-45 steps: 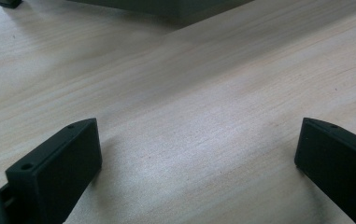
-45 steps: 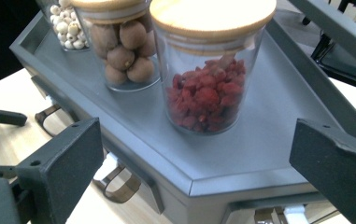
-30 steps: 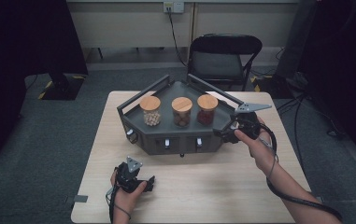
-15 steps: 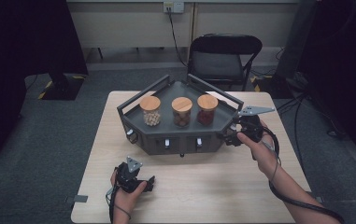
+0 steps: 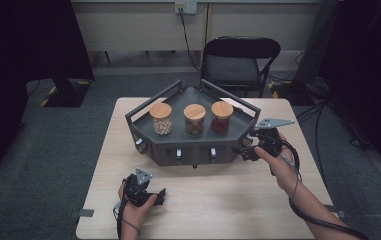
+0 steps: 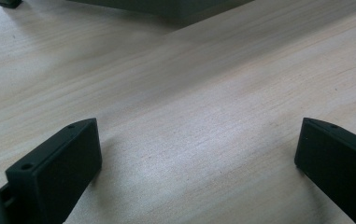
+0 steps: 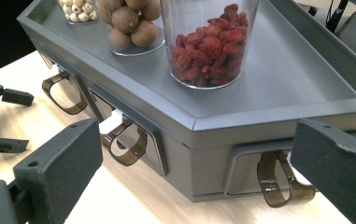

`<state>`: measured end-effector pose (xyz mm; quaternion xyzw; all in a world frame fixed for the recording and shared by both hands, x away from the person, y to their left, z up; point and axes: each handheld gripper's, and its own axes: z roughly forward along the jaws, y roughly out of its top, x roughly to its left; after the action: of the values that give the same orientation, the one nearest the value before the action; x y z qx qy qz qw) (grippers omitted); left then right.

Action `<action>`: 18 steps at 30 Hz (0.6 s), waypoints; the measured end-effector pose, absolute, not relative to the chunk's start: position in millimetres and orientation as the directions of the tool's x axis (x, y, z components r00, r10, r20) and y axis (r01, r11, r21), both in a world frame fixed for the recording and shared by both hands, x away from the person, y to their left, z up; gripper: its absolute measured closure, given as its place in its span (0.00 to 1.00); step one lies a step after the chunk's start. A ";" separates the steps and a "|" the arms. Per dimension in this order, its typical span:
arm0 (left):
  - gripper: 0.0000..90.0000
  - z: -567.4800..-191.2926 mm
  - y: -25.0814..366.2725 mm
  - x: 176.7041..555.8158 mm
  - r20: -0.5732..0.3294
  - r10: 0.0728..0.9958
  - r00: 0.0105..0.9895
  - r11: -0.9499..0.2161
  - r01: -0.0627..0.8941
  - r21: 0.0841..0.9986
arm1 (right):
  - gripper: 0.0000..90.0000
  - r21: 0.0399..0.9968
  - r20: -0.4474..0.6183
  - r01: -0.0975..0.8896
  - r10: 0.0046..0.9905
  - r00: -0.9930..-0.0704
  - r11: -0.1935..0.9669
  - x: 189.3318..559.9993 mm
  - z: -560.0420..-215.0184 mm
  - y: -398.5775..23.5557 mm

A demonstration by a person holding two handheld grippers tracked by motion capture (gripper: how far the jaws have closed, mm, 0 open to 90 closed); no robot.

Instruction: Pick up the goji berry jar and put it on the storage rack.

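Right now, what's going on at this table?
A person holds a set of tongs in each hand. The right tongs, jaws open, sit at the right front corner of the grey tray cabinet, facing a brown loop drawer handle. Three cork-lidded jars stand on top, the jar of red berries nearest. The left tongs rest open on the table, holding nothing.

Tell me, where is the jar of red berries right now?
In the high view the jar of red berries stands at the right end of the row of three jars on the grey tray, nearest the right gripper.
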<state>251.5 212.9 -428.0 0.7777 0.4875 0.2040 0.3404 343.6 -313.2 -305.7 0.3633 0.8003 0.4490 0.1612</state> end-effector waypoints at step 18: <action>0.00 -428.1 212.9 251.5 -0.015 0.897 0.441 -0.292 0.619 0.729 | 0.01 0.839 0.083 0.437 0.719 -0.690 0.323 333.5 -316.1 -322.8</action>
<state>251.5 212.9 -428.1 0.7775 0.4876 0.2040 0.3407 333.5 -322.8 -316.1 0.3620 0.7984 0.4557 0.1543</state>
